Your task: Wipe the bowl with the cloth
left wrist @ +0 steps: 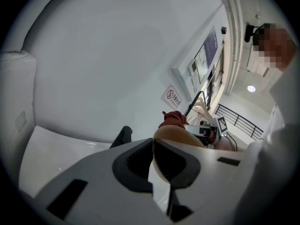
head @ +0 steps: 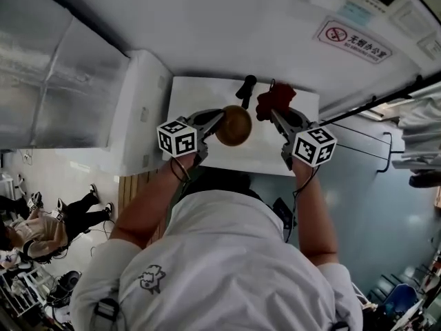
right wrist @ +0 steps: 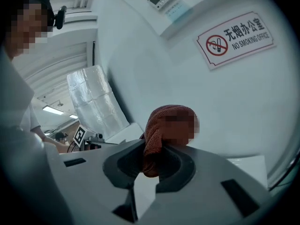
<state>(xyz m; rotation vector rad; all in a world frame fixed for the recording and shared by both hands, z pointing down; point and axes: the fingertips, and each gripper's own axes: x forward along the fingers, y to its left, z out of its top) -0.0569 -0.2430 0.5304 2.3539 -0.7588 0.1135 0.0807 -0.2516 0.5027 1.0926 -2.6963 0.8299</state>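
far left: foil-wrapped block (head: pixel 48 74); beside it a white cabinet (head: pixel 141 105) up against the white table (head: pixel 196 92)

left gripper (head: pixel 217 119) is over the table's left half, marker cube towards the person; jaws nearly together, clamped on the rim of the wooden bowl (head: pixel 234 126); left gripper view shows the thin rim pinched between the two pads, tan bowl body bulging out to the right of them

bowl is over mid-table, between the two grippers, tilted on its side; can't tell whether it touches the tabletop

black handle-shaped item (head: pixel 246 88) is on the table just beyond the bowl, near the far edge

red cloth (head: pixel 274 98) is bunched up just right of the bowl's upper edge; contact between cloth and bowl not clear

right gripper (head: pixel 275 116) is at the table's right half; jaws closed on the cloth; right gripper view shows the wad squeezed between the pads, most of it sticking out past the tips

far right, on the wall: no-smoking sign (head: pixel 353 41)
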